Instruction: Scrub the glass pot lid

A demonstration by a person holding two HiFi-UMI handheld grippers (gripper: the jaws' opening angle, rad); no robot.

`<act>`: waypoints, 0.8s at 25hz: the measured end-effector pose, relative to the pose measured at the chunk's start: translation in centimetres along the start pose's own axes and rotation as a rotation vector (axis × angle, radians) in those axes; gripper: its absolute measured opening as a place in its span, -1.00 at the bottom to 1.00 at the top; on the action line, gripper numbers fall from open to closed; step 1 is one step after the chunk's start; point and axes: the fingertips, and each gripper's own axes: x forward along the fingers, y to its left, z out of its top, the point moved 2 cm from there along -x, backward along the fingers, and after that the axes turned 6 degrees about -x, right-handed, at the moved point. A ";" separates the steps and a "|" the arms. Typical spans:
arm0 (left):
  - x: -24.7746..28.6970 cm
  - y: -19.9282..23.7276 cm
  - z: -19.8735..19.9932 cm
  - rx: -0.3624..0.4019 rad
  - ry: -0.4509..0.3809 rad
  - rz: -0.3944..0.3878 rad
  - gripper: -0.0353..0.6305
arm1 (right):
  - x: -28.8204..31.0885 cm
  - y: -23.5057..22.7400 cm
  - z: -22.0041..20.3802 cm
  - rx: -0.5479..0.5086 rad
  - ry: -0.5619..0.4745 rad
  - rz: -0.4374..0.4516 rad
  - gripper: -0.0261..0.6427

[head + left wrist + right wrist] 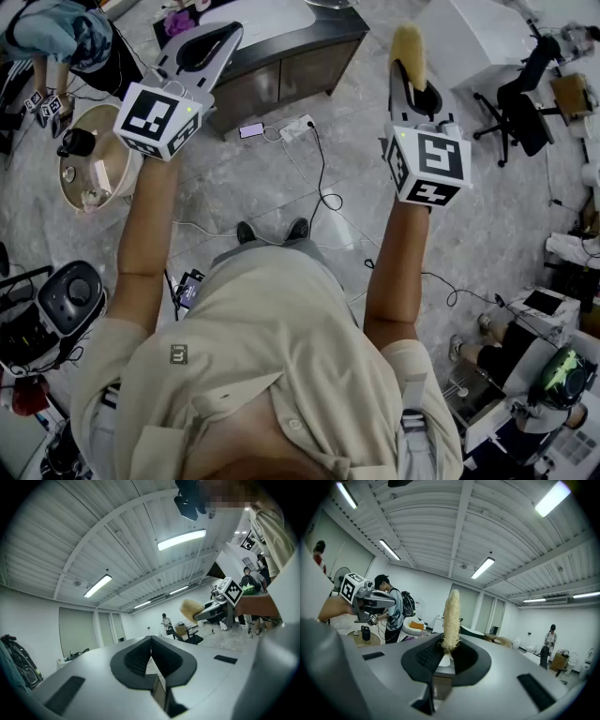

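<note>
Left gripper [202, 44] aloft, right gripper [413, 91] holding yellow scrubber [408, 49]

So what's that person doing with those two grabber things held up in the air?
A person holds a hand-held gripper in each hand, both raised over the floor. The right hand-held gripper is shut on a yellowish scrubber that sticks out past its jaws. The left hand-held gripper is shut with nothing in it. No glass pot lid shows in any view, so no scrubbing is happening now.
</note>
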 end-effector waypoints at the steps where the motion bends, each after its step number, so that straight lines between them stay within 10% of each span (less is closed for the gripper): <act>1: 0.5 0.0 0.0 0.000 0.001 0.002 -0.85 | 0.2 -0.4 -0.1 0.000 0.000 0.001 -0.78; 20: 8.8 -4.0 -0.2 0.007 0.035 0.067 -0.85 | 2.3 -10.0 -4.1 0.071 -0.059 0.073 -0.78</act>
